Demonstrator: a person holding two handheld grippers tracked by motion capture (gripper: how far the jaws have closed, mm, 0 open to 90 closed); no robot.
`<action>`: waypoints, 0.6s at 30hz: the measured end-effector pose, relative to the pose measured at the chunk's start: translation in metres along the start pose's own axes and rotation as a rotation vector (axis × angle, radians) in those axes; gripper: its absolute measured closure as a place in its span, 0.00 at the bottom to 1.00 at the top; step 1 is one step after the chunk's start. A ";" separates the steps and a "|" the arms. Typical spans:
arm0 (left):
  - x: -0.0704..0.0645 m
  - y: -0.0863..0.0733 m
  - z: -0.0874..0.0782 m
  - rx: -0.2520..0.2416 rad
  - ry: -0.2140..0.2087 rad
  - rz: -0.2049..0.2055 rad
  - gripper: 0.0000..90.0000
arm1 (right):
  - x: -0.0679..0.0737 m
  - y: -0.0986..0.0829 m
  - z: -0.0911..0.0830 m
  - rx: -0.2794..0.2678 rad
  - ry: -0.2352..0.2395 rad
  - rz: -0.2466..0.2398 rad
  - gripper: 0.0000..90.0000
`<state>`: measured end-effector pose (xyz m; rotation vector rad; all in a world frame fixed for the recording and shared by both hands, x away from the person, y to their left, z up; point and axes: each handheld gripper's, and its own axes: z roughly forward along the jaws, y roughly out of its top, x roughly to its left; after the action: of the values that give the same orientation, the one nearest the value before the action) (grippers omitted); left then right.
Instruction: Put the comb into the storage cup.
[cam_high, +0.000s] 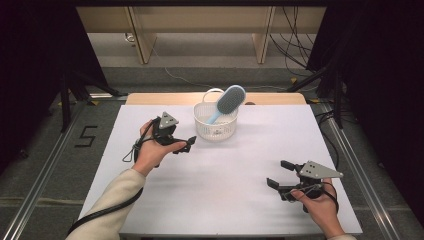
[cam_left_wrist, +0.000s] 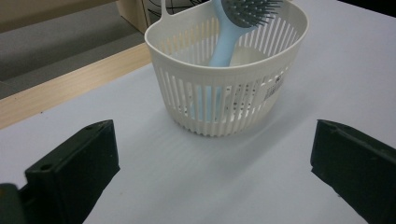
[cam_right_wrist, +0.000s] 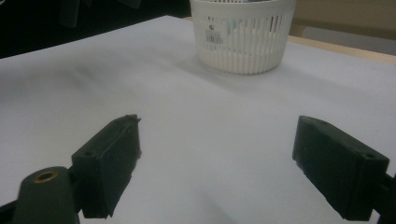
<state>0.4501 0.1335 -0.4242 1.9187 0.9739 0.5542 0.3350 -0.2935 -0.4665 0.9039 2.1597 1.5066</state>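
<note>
A white slatted basket stands upright on the white tabletop, toward its far edge and about midway across. A light blue hairbrush stands in the basket handle-down, leaning so that its oval head sticks up and out over the far right part of the rim. From the left gripper view the basket sits just ahead, with the hairbrush handle reaching down inside the slats and the dark bristles facing the camera; a small printed label is on the basket wall at the right. The left hand-held gripper rests low over the tabletop just to the left of the basket, near it but not touching, its jaws spread wide with nothing between them. The right hand-held gripper is held near the front right of the tabletop, well apart from the basket, its jaws likewise spread wide and empty. In the right gripper view the basket stands farther off across the bare white surface, its label turned toward that camera. Each hand-held gripper carries a grey three-cornered plate on top, and a black cable trails back from the left one along the sleeve.
</note>
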 end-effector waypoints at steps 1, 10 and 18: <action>0.000 -0.001 -0.001 0.000 0.001 0.001 0.01 | 0.000 0.000 0.000 0.000 -0.001 0.002 0.18; 0.000 -0.010 -0.012 0.002 -0.004 -0.002 0.01 | 0.000 0.000 0.000 -0.001 0.002 0.001 0.18; 0.003 -0.021 -0.023 0.002 0.007 -0.006 0.01 | 0.000 0.000 0.000 -0.002 0.001 -0.001 0.18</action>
<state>0.4269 0.1543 -0.4308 1.9166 0.9847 0.5571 0.3347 -0.2933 -0.4661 0.9017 2.1592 1.5085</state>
